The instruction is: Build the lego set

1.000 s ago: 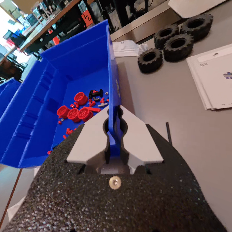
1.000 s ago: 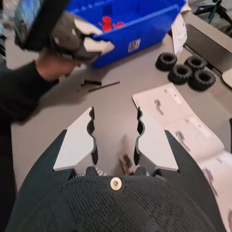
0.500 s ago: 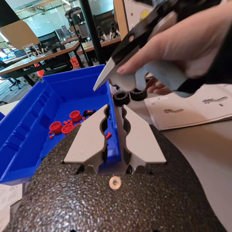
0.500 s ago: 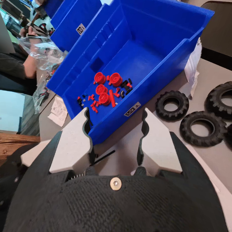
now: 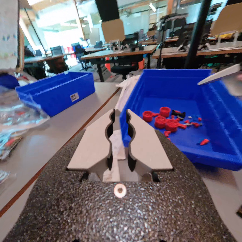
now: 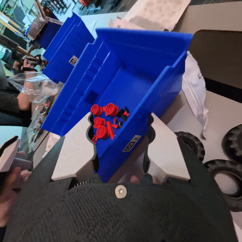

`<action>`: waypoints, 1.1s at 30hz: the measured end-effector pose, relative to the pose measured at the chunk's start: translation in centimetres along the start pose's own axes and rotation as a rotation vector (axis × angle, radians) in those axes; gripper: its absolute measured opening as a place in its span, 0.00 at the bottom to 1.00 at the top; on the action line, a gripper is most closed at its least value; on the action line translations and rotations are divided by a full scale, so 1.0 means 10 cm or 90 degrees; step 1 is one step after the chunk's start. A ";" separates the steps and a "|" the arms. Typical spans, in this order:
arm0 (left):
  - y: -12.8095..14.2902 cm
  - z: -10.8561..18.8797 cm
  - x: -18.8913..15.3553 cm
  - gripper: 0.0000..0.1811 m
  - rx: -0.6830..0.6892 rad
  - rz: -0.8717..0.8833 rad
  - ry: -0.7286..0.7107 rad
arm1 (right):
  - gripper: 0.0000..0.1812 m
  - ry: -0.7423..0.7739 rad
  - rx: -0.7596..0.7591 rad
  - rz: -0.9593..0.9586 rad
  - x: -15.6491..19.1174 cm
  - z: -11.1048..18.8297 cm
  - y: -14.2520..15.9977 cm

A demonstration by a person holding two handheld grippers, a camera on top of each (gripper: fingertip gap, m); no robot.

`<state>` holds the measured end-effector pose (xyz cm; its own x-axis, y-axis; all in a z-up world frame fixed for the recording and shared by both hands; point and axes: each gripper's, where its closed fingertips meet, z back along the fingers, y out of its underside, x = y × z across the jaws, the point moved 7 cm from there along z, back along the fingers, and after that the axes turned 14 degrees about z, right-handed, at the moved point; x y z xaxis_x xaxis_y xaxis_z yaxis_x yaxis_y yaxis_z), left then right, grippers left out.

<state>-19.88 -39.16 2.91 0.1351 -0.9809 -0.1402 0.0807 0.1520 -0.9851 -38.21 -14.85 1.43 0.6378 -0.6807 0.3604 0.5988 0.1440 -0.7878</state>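
A blue bin [image 5: 170,91] holds several red wheel hubs [image 5: 163,120] and small red and black lego pieces [image 5: 178,113]. My left gripper [image 5: 120,110] hangs over the table just left of the bin's near corner, its jaws a narrow gap apart and empty. In the right wrist view the bin [image 6: 144,58] lies below my right gripper [image 6: 120,115], which is wide open and empty above the bin's near wall. The red hubs [image 6: 103,121] show between its fingers. One finger of the right gripper [image 5: 220,74] shows over the bin's far right.
Several black tyres [image 6: 192,144] lie on the table right of the bin. A second blue bin [image 5: 56,94] stands to the left, with clear plastic bags [image 5: 15,117] of parts beside it. A white paper slip [image 5: 116,144] lies under my left gripper. Another person's hands [image 6: 22,104] hold a plastic bag.
My left gripper let go of the bin's wall, opened slightly and swung to the bin's left side. My right gripper moved from over the table and booklet to above the bin.
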 end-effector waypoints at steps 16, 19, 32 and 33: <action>0.13 -0.05 0.05 0.16 -0.051 0.045 0.047 | 0.17 0.192 -0.012 -0.063 -0.14 -0.35 0.25; 0.01 0.04 0.04 0.16 -0.125 0.055 0.067 | 0.15 0.217 -0.143 -0.047 -0.01 -0.12 0.11; 0.04 0.04 -0.16 0.14 -0.118 0.019 0.109 | 0.14 0.367 -0.274 0.133 0.28 0.55 -0.32; 0.04 0.04 -0.17 0.14 -0.115 0.013 0.111 | 0.15 0.363 -0.270 0.128 0.27 0.54 -0.30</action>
<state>-19.70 -37.34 2.77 -0.0386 -0.9865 -0.1594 -0.0998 0.1625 -0.9816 -35.63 -13.23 7.44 0.2959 -0.9545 -0.0367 0.1847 0.0949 -0.9782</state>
